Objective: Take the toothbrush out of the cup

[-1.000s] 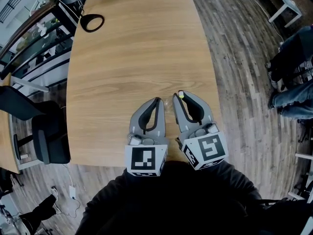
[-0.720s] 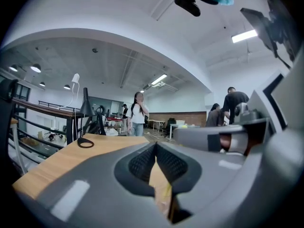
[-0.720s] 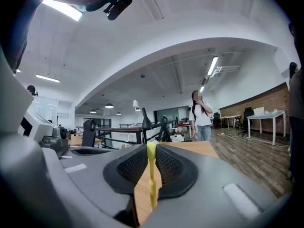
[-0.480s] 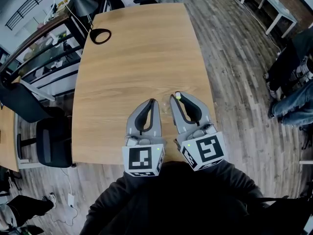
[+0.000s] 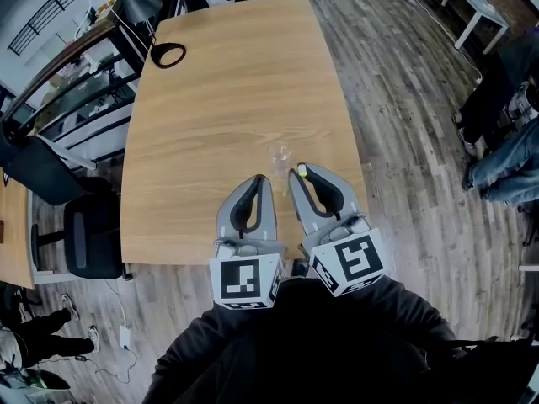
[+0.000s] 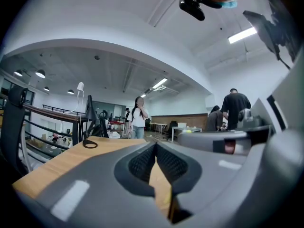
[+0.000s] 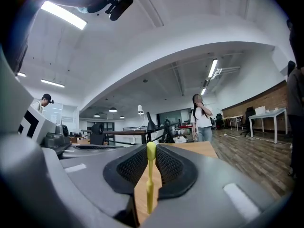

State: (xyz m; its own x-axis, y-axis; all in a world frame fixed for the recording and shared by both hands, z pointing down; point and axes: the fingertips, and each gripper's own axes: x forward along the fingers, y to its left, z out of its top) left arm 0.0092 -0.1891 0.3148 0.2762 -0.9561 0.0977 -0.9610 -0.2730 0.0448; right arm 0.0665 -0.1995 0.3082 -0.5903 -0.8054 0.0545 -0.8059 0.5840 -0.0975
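Yellow-green plastic, slim and smooth: the toothbrush (image 7: 150, 184). Sat clamped upright between the pads of the right gripper (image 7: 151, 148), one end poking just above the fingertips. Hung over the near part of the wooden table (image 5: 210, 99), already out of the cup (image 5: 280, 155). Cup just beyond the gripper tips, upright on the table, apart from both. Looked clear, glass or plastic, but too small and faint in the head view to say which, or to check for anything else inside. Left gripper (image 6: 155, 148) just beside the right, jaws together on nothing. Judged the toothbrush light and fairly stiff, with a little spring along the handle. Judged the smooth handle liable to swivel or slip in a narrow pinch. Best taken mid-handle, across the flatter faces, never by the bristle head. Judged the cup light too, and easy to tip if brushed.
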